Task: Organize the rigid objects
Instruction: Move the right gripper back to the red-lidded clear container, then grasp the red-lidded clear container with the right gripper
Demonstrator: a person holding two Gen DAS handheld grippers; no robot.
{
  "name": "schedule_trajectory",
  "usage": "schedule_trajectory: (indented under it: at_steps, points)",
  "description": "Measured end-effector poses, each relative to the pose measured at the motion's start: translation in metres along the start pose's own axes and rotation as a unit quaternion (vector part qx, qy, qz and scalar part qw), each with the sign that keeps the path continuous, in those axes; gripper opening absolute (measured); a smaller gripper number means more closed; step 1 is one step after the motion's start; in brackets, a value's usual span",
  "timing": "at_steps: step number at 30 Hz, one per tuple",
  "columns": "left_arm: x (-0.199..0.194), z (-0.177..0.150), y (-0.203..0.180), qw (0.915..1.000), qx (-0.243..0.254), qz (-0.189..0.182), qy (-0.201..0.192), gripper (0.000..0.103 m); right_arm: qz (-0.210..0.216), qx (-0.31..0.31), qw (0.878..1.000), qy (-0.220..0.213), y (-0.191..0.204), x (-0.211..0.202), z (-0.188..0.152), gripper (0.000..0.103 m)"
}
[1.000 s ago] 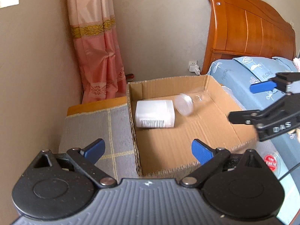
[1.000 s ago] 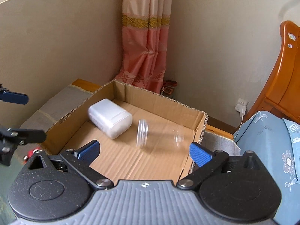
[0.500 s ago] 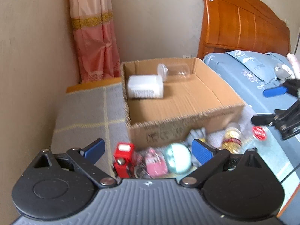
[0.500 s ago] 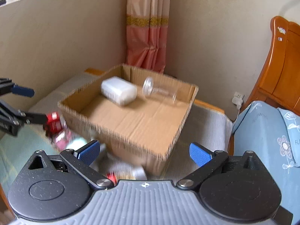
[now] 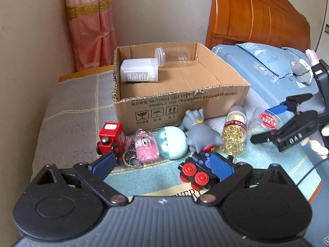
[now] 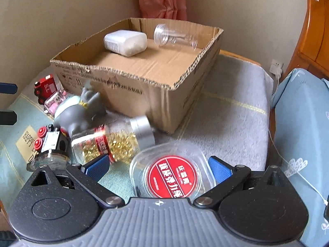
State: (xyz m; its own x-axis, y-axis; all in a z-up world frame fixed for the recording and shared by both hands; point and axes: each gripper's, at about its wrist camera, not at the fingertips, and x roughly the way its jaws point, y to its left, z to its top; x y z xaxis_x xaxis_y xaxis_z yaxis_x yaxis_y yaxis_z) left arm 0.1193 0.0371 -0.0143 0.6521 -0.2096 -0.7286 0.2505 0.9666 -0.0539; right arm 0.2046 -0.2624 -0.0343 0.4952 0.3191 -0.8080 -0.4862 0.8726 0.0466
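A cardboard box [image 5: 181, 100] [image 6: 131, 86] holds a white plastic container [image 5: 139, 73] [image 6: 125, 42] and a clear jar [image 5: 172, 54] [image 6: 174, 37] lying on its side. In front of it lie a red toy [image 5: 110, 140], a pink keychain [image 5: 145, 146], a teal ball toy [image 5: 171, 143], a grey figure [image 5: 198, 133] [image 6: 82, 111], a black toy train [image 5: 197, 171] and a bottle of gold capsules [image 5: 234, 135] [image 6: 113, 142]. A clear red-labelled tub [image 6: 172, 173] lies between my open right gripper's [image 6: 158, 169] fingers. My left gripper [image 5: 162, 165] is open and empty above the toys.
The box and toys rest on a grey checked blanket [image 5: 72, 107] and a light blue mat [image 5: 144, 177]. A wall and pink curtain [image 5: 90, 24] stand behind. A bed with blue bedding [image 5: 267, 65] and wooden headboard [image 5: 257, 18] lies to the right.
Both grippers have pulled back from over the box and lowered toward the objects in front. The clear jar came to rest at the box's back wall. The right gripper now straddles the red-labelled tub.
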Motion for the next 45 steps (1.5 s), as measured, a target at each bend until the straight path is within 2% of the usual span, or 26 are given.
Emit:
schedule_trajectory:
  at_steps: [5, 10, 12, 18, 23, 26, 30, 35, 39, 45]
  points:
    - [0.005, -0.002, -0.006, 0.9999, 0.008, -0.005, 0.005, 0.098, 0.023, 0.016, 0.999, 0.034, 0.019, -0.009, -0.017, 0.103]
    - [0.019, -0.001, -0.016, 0.9998, 0.011, -0.005, 0.014, 0.098, -0.012, 0.021, 0.998, 0.051, 0.047, -0.009, -0.043, 0.103]
    - [0.027, 0.001, -0.02, 0.9998, 0.01, 0.006, 0.017, 0.098, -0.043, 0.004, 0.998, 0.039, 0.057, -0.009, -0.051, 0.103]
    - [0.051, 0.005, -0.033, 0.9987, 0.026, 0.033, 0.029, 0.098, -0.052, 0.019, 0.998, 0.018, 0.06, -0.014, -0.058, 0.103]
    - [0.047, -0.003, -0.047, 0.9975, 0.057, 0.004, 0.042, 0.098, -0.05, 0.014, 0.999, 0.013, 0.058, -0.017, -0.061, 0.103]
    - [0.041, -0.009, -0.055, 0.9965, 0.073, 0.001, 0.041, 0.098, -0.047, 0.011, 0.999, 0.007, 0.058, -0.016, -0.062, 0.103]
    - [0.036, -0.019, -0.063, 0.9939, 0.094, -0.029, 0.049, 0.098, -0.043, 0.005, 0.999, 0.002, 0.057, -0.017, -0.063, 0.103]
    - [0.038, -0.039, -0.07, 0.9893, 0.12, -0.038, 0.074, 0.098, -0.037, -0.003, 0.999, 0.0, 0.05, -0.022, -0.068, 0.103]
    - [0.042, -0.048, -0.055, 0.9919, 0.083, -0.039, 0.088, 0.101, -0.038, 0.0, 0.999, -0.003, 0.045, -0.024, -0.071, 0.103]
    - [0.033, -0.056, -0.019, 0.9963, 0.027, 0.01, 0.081, 0.102, -0.039, 0.0, 0.999, -0.013, 0.044, -0.025, -0.076, 0.103]
